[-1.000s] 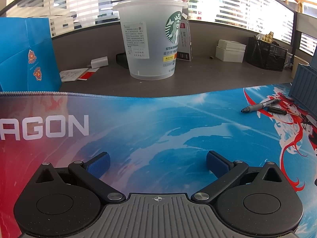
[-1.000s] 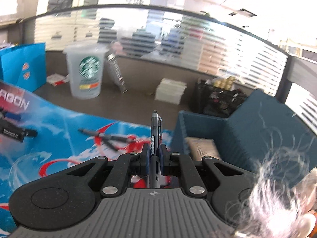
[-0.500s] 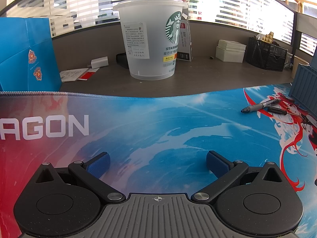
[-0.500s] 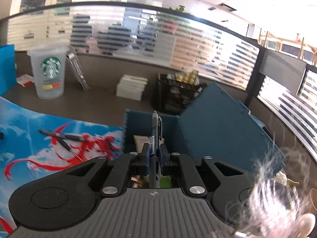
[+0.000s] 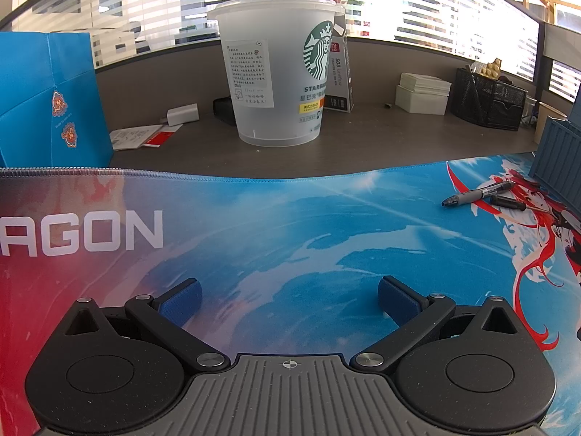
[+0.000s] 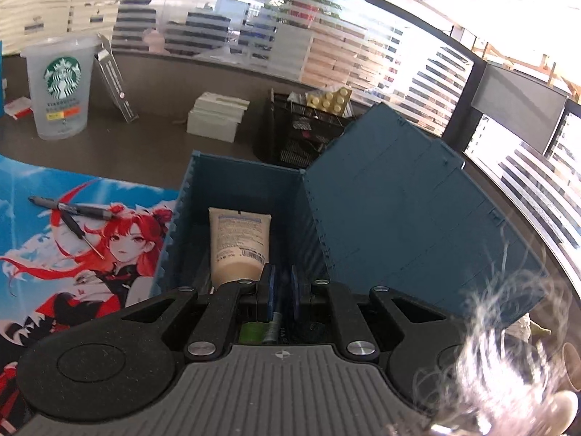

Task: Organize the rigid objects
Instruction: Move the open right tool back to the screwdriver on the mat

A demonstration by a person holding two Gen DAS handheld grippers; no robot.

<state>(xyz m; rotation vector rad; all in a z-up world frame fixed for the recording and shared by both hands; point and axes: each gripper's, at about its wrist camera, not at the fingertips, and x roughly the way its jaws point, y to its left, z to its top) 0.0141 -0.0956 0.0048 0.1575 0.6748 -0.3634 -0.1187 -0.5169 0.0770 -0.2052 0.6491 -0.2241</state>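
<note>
My right gripper (image 6: pixel 281 292) hangs over the open blue box (image 6: pixel 239 170). Its blue pads stand slightly apart, and the pen (image 6: pixel 273 325) lies below them inside the box, no longer held. A cream tube (image 6: pixel 239 243) lies in the box. A grey pen (image 6: pixel 72 208) and a small screwdriver (image 6: pixel 80 233) lie on the printed mat (image 6: pixel 72 254) left of the box; both show in the left wrist view, the pen (image 5: pixel 475 194) beside the screwdriver (image 5: pixel 508 202). My left gripper (image 5: pixel 288 299) is open and empty, low over the mat (image 5: pixel 272 225).
A Starbucks cup (image 5: pixel 279 69) stands behind the mat. A blue paper bag (image 5: pixel 51 98) is at the far left. White boxes (image 6: pixel 216 116) and a black mesh organizer (image 6: pixel 301 130) stand behind the blue box, whose lid (image 6: pixel 410 210) leans open to the right.
My right gripper moved right and down over the blue box, parted its pads and let the pen drop inside. The left gripper has not moved.
</note>
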